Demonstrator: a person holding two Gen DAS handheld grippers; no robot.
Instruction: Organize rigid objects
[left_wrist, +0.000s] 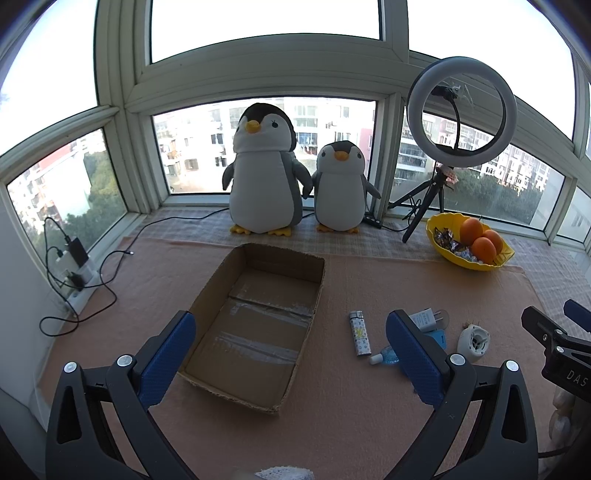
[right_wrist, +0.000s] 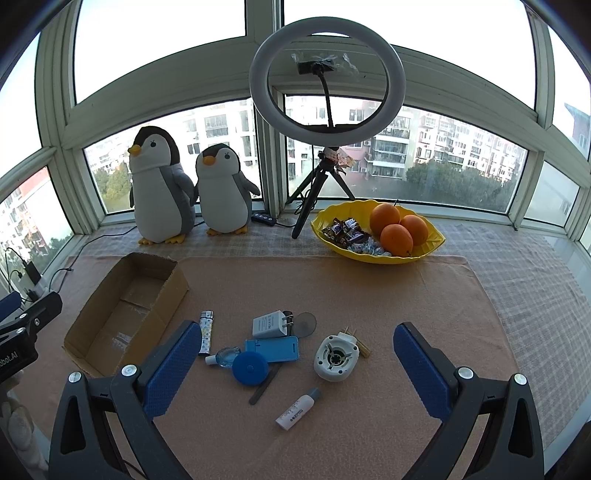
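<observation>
So the box (right_wrist: 125, 314) is the thing to go by here: an open cardboard one sitting on the peach cloth (right_wrist: 332, 288), with nothing in it.

The left gripper (left_wrist: 291, 354) hangs over the box's near end, jaws spread wide, holding nothing. The right gripper (right_wrist: 295, 365) is off to the right of the box, also wide open and holding nothing, above the pile of small stuff.

The pile is all to the right of the box, on the cloth. The lighter (right_wrist: 206, 332) is closest, just beside the box's right wall. Then there's the charger (right_wrist: 267, 325), with a blue case (right_wrist: 273, 349) touching its near edge, a blue disc (right_wrist: 250, 369) and a small bottle (right_wrist: 223, 357) in front of that. Further right of the box is a white round gadget (right_wrist: 336, 356), and a white tube (right_wrist: 297, 410) lies nearest the camera.

Behind the box, by the window, there are two penguins (right_wrist: 162, 188). Right of them stands a ring light (right_wrist: 327, 79), then a yellow bowl (right_wrist: 376, 256) with oranges (right_wrist: 397, 236) in it.
</observation>
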